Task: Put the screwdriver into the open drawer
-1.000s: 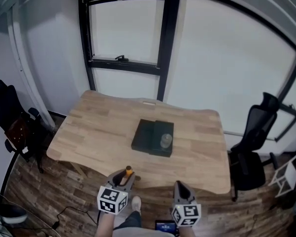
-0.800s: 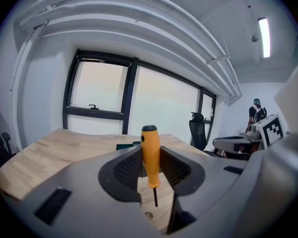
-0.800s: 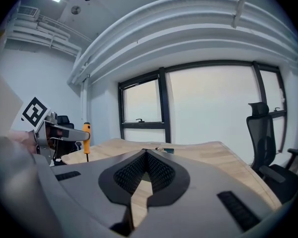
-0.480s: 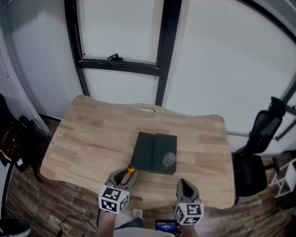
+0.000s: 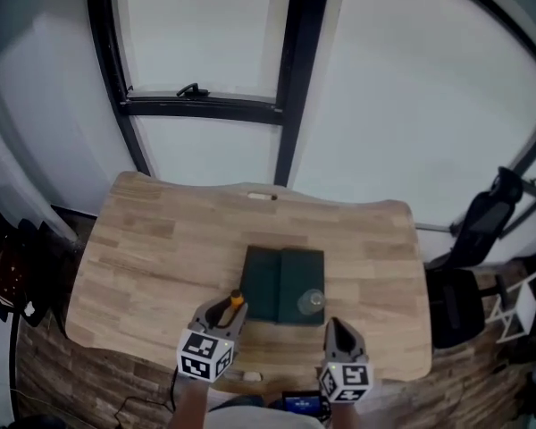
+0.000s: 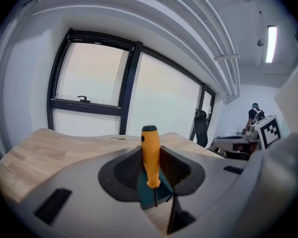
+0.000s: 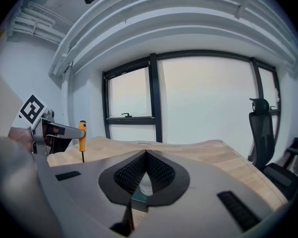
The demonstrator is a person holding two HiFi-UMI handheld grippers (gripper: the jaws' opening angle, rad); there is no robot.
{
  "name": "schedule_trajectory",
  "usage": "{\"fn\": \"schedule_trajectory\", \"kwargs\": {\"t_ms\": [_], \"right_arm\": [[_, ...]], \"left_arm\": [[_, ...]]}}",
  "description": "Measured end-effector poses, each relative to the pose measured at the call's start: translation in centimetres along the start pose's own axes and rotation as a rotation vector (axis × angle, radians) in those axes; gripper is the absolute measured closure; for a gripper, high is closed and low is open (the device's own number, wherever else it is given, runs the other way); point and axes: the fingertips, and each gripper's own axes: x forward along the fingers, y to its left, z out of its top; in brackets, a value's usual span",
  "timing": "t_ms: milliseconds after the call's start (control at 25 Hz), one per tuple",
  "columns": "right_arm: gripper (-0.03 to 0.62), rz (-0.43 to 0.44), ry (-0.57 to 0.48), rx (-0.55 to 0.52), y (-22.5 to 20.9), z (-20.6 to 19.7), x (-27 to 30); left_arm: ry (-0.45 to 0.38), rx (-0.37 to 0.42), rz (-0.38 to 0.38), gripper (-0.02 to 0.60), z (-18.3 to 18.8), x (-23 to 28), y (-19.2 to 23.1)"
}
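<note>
So right now the left gripper (image 6: 150,168) is clamped shut on the screwdriver (image 6: 150,152). The jaws pinch the lower end of the orange handle, so the handle stands straight up and the thin shaft hangs down below the pads. Holding it upright like that makes sense to me: the tip stays clear of the table (image 5: 152,248), and I'd only need to tip it flat over the drawer.

From the head view, the screwdriver (image 5: 236,299) sits over the near edge of the table, just beside the near-left corner of the box (image 5: 272,280) in the middle. It's in the air, not in anything yet. I take that box to be the drawer unit, but from up here I can't tell which part is the open drawer. A clear round thing (image 5: 311,302) sits on its right half.

The right gripper (image 7: 141,175) is fully closed, pads touching, with nothing between them. It hangs near the table's front edge, to the right of the box, probably parked there so it isn't in the way. My guess is that the carry is mostly done, and lining the screwdriver up over the opening comes next.
</note>
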Motion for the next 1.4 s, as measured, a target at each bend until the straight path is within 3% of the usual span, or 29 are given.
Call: {"fn": "schedule_trajectory", "kwargs": {"t_ms": [360, 880, 1400], "right_arm": [[0.597, -0.057, 0.003, 0.028, -0.9, -0.6, 0.2], [0.597, -0.057, -0.016, 0.026, -1.3, 0.1, 1.7], [0.598, -0.045, 0.027, 0.042, -1.8, -1.5, 2.4]], "left_arm": [[0.015, 0.015, -0.042, 0.469, 0.3, 2.2, 0.7], [0.020, 0.036, -0.056, 0.469, 1.2, 3.3, 0.8], [0.101, 0.066, -0.058, 0.469, -1.4, 5.2, 0.6]]}}
